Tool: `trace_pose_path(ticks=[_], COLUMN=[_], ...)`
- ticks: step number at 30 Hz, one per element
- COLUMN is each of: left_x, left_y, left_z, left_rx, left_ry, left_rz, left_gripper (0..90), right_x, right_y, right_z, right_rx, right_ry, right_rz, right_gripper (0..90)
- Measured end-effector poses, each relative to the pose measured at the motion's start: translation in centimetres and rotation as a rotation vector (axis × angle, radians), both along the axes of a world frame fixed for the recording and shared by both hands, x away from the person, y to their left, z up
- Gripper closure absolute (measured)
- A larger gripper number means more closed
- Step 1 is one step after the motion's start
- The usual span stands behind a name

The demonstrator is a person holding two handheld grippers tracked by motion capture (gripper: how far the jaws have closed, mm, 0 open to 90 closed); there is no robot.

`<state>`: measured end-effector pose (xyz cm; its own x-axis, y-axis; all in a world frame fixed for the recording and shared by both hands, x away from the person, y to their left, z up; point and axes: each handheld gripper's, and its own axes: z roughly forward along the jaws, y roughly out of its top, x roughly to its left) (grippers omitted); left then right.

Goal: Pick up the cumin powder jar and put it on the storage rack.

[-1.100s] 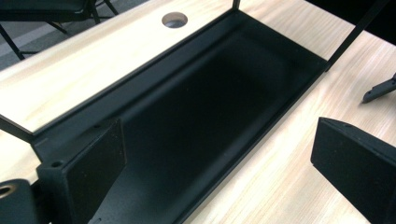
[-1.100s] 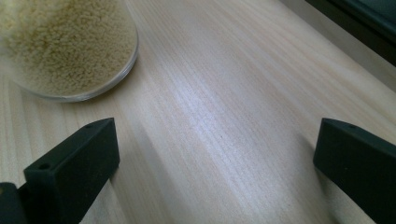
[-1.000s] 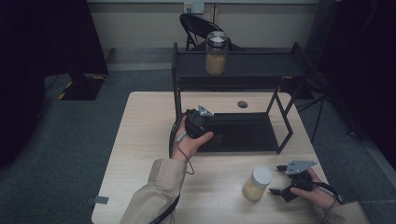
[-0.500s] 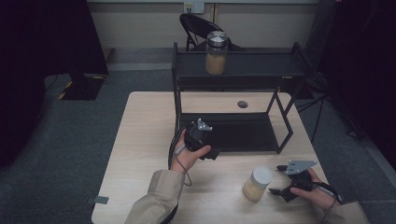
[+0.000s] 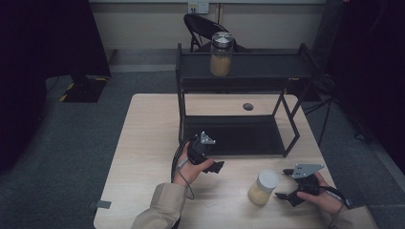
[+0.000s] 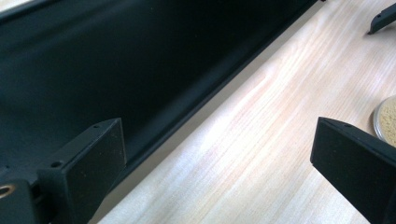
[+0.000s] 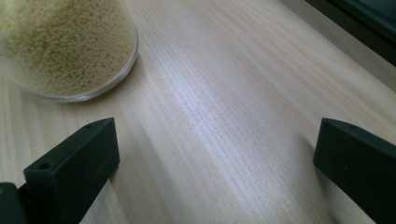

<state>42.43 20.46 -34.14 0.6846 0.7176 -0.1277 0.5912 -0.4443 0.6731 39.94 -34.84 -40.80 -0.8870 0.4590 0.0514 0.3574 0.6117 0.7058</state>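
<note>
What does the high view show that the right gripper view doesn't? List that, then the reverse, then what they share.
High view: the tall steel-lidded glass jar of tan grains on the black two-tier metal rack's top shelf, the black folding chair, the open left tool.
Right gripper view: single grains, seen close through the short white-lidded glass jar.
Shared: that short jar, the pale wooden table, the rack's lower edge, the open right tool.

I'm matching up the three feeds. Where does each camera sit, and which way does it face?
High view: above the person's side, looking forward and down on the table, rack, both hands.
Left gripper view: on the left gripper, jaws apart, facing the rack's lower shelf.
Right gripper view: on the right gripper, jaws apart, low over tabletop.
All share the grain jar.
</note>
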Motion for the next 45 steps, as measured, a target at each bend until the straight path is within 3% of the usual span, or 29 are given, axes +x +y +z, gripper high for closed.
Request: trace_pose_path(ticks=[27, 36, 45], left_x=[-2.0, -2.5, -3.1], left_y=[1.2, 1.1, 0.8], left_z=[-3.0, -3.8, -4.1], left_rx=[0.01, 0.048, 0.093], left_ry=[0.035, 0.053, 0.033], left_rz=[-0.01, -0.015, -0.032], left_gripper=[3.1, 3.2, 3.2], right_x=[0.0, -0.1, -0.1], right_y=[0.0, 0.1, 0.1], right_z=[0.0, 0.0, 0.0], right_rx=[0.0, -0.001, -0.001], right_ry=[0.0, 0.0, 0.0], right_rz=[-0.003, -0.004, -0.004], right_gripper=[0.0, 0.0, 0.0])
